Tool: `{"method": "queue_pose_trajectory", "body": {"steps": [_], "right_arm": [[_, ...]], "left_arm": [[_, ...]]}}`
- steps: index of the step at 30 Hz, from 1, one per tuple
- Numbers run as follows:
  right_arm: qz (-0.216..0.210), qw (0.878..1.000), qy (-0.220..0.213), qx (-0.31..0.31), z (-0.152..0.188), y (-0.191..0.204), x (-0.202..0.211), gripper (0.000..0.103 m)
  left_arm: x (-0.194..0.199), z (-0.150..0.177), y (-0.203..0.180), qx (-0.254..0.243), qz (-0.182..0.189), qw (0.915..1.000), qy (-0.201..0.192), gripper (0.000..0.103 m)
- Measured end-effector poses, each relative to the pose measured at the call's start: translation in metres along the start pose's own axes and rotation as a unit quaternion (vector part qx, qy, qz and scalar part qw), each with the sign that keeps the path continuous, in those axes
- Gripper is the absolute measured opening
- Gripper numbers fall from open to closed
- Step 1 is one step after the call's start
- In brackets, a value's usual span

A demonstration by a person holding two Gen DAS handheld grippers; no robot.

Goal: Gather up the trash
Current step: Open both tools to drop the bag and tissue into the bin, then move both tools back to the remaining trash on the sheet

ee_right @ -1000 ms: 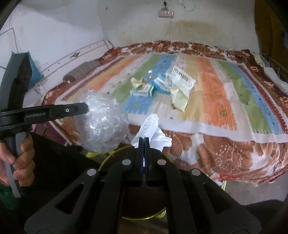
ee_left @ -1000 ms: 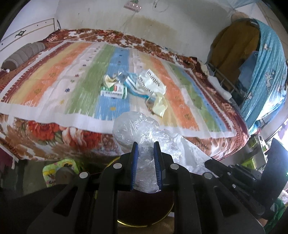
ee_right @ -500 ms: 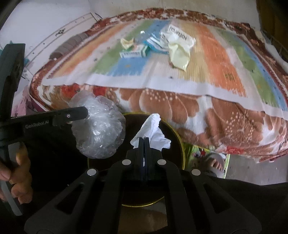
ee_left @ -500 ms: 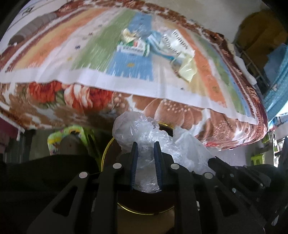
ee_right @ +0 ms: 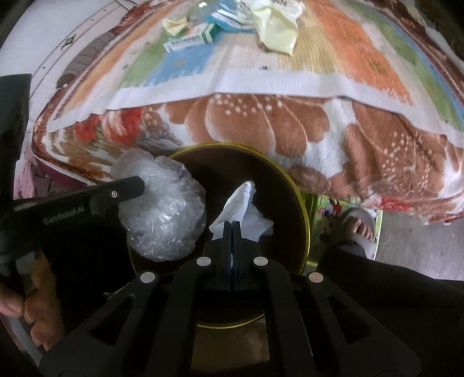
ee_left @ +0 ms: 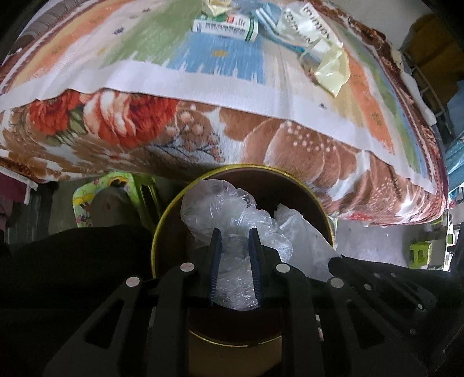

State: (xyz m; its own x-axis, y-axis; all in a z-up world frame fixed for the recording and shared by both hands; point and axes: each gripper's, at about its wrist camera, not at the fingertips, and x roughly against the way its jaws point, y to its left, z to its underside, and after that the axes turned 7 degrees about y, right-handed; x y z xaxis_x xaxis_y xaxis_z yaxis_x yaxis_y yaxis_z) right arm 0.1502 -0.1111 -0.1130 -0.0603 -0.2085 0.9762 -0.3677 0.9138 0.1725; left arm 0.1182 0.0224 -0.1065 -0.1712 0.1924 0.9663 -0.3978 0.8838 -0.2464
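Over the round brown bin with a yellow rim [ee_left: 252,166] my left gripper [ee_left: 235,232] points down. Its jaws are opening, with a crumpled clear plastic bag [ee_left: 226,208] still between the blue pads. My right gripper [ee_right: 232,224] is shut on a white tissue [ee_right: 243,203], also above the bin [ee_right: 301,208]. In the right wrist view the plastic bag [ee_right: 165,223] hangs at the left finger's [ee_right: 127,185] tip, just over the rim. More trash lies on the bed: a green-and-white box [ee_left: 226,27], a pale yellow wrapper [ee_left: 330,72] and a white printed packet [ee_left: 307,26].
The bed with a striped mat [ee_left: 220,58] and floral blanket [ee_left: 130,121] rises right behind the bin. A foot in a sandal [ee_right: 356,229] stands right of the bin on a green patterned mat [ee_left: 87,197]. A hand [ee_right: 37,304] holds the left gripper's handle.
Both grippers have sunk and tipped downward, from beside the bed's edge to just above the bin's mouth. Each still carries its piece of trash.
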Motion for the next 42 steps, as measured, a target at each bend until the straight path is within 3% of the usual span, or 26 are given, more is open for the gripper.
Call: {"method": "queue_pose_trajectory", "body": {"steps": [2, 3, 4, 15, 19, 26, 31, 36, 42], "right_arm": [[0.006, 1.000, 0.004, -0.004, -0.002, -0.001, -0.004, 0.009], [0.009, 1.000, 0.004, -0.006, -0.003, -0.001, -0.006, 0.021], [0.011, 1.000, 0.003, -0.007, -0.003, -0.001, -0.007, 0.027], [-0.003, 0.999, -0.030, -0.020, -0.008, -0.008, 0.012, 0.050], [0.022, 0.998, -0.055, -0.001, -0.009, -0.004, 0.024, 0.054], [0.016, 0.996, -0.088, 0.003, -0.012, -0.006, 0.046, 0.060], [0.024, 0.992, -0.120, 0.017, -0.014, -0.005, 0.066, 0.069], [0.037, 0.988, -0.147, 0.037, -0.021, -0.001, 0.081, 0.079], [0.025, 0.985, -0.164, 0.042, -0.032, -0.003, 0.094, 0.092]], "left_arm": [[-0.005, -0.002, 0.000, 0.002, -0.009, 1.0000, 0.003, 0.033], [-0.005, -0.004, 0.003, 0.007, -0.012, 0.9999, 0.001, 0.044], [-0.005, -0.004, 0.004, 0.011, -0.012, 0.9999, -0.002, 0.045], [0.022, -0.009, 0.012, 0.027, -0.015, 0.9979, -0.056, 0.067], [0.038, -0.008, 0.006, 0.004, -0.024, 0.9958, -0.088, 0.071], [0.065, -0.004, 0.011, 0.006, -0.011, 0.9913, -0.131, 0.076], [0.078, 0.001, 0.014, 0.005, 0.011, 0.9875, -0.157, 0.088], [0.086, 0.000, 0.012, -0.003, -0.006, 0.9823, -0.187, 0.097], [0.104, -0.013, 0.014, 0.000, -0.004, 0.9779, -0.209, 0.097]]}}
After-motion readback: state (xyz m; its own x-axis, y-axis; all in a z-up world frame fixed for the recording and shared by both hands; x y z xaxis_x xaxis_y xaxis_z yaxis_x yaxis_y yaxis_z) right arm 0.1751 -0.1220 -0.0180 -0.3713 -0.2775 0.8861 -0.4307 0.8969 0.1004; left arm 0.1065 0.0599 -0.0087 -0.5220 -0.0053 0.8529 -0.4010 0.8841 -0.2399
